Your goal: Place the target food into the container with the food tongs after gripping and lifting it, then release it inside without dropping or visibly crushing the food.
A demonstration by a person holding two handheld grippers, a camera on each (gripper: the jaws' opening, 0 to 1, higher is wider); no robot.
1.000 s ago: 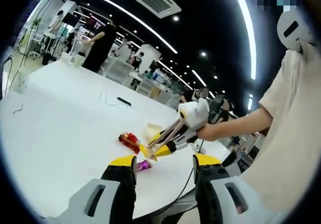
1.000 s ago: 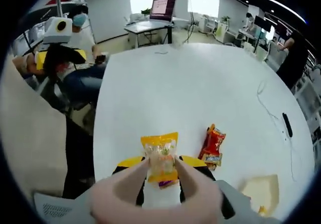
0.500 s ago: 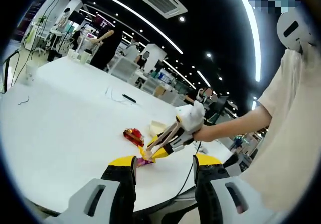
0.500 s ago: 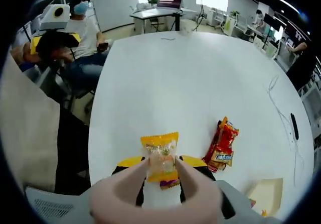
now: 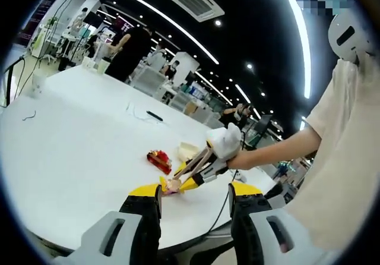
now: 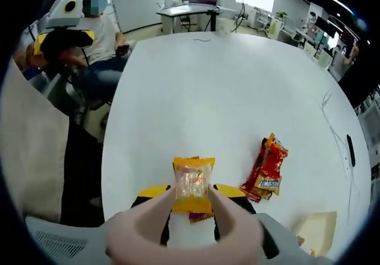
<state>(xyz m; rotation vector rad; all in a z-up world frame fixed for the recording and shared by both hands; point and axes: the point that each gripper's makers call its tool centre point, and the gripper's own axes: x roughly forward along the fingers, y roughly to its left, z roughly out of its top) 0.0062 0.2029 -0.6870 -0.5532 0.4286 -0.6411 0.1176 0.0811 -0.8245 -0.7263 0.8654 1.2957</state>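
Food tongs (image 6: pixel 190 217) clamped in the right gripper (image 6: pixel 191 195) pinch a snack packet (image 6: pixel 192 183), orange-edged with a clear window, lifted above the white table (image 6: pixel 196 92). A red wrapper (image 6: pixel 268 169) lies nearby. The left gripper (image 5: pixel 195 198) hangs open, holding nothing.

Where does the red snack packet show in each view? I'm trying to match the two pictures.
Left gripper view: red snack packet lies on the white table, just left of centre, beyond the tongs.
Right gripper view: it lies right of centre, right of the yellow packet.
Shared landmark: the pale container.
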